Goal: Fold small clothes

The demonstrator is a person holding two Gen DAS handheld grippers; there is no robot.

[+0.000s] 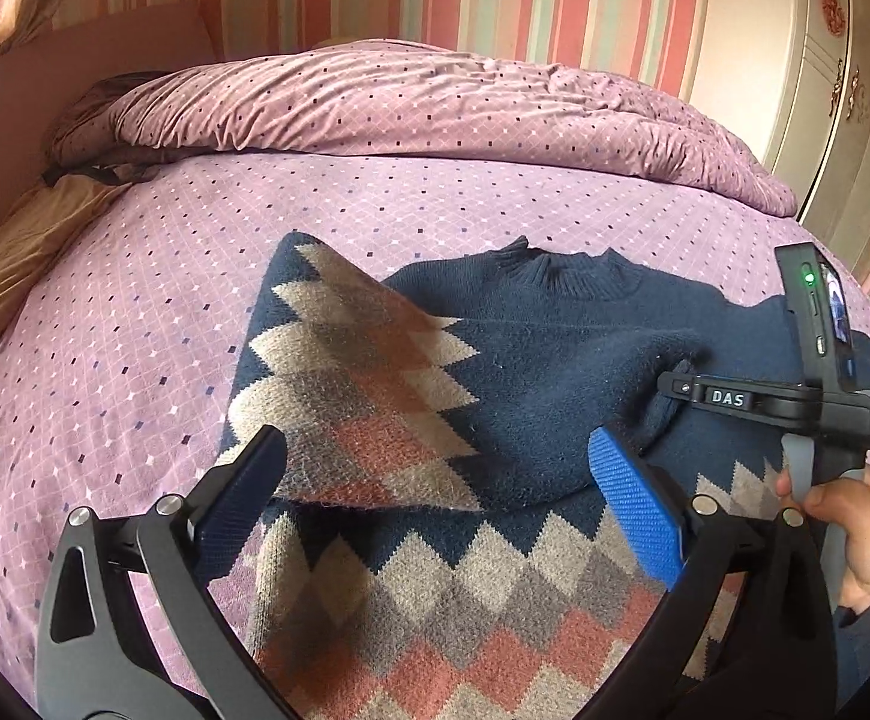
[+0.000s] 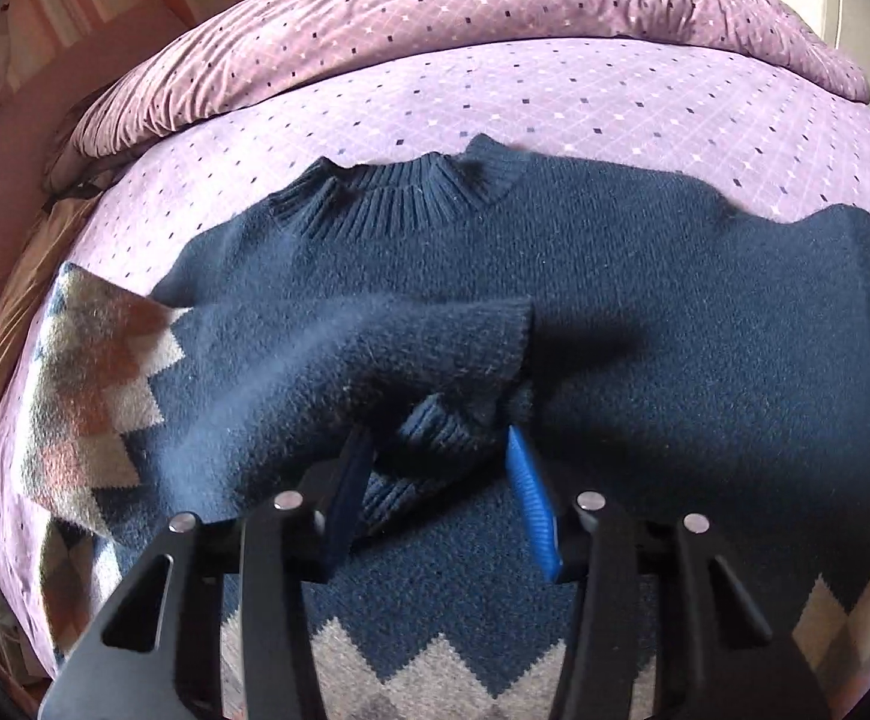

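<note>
A navy knit sweater (image 1: 561, 330) with a zigzag band of beige, grey and rust lies flat on the bed, collar (image 2: 399, 198) away from me. Its left sleeve (image 1: 369, 384) is folded across the chest. My left gripper (image 1: 435, 480) is open above the sweater's lower left, holding nothing. My right gripper (image 2: 438, 474) hovers over the folded sleeve's ribbed cuff (image 2: 435, 438), which lies between its parted fingers; the jaws stand apart. The right gripper also shows in the left wrist view (image 1: 693, 390), at the cuff.
The bed sheet (image 1: 135, 330) is purple with small diamonds. A rumpled matching duvet (image 1: 435, 102) lies along the far side. A brown cloth (image 1: 21, 264) sits at the left edge. A white wardrobe (image 1: 843, 90) stands at the far right.
</note>
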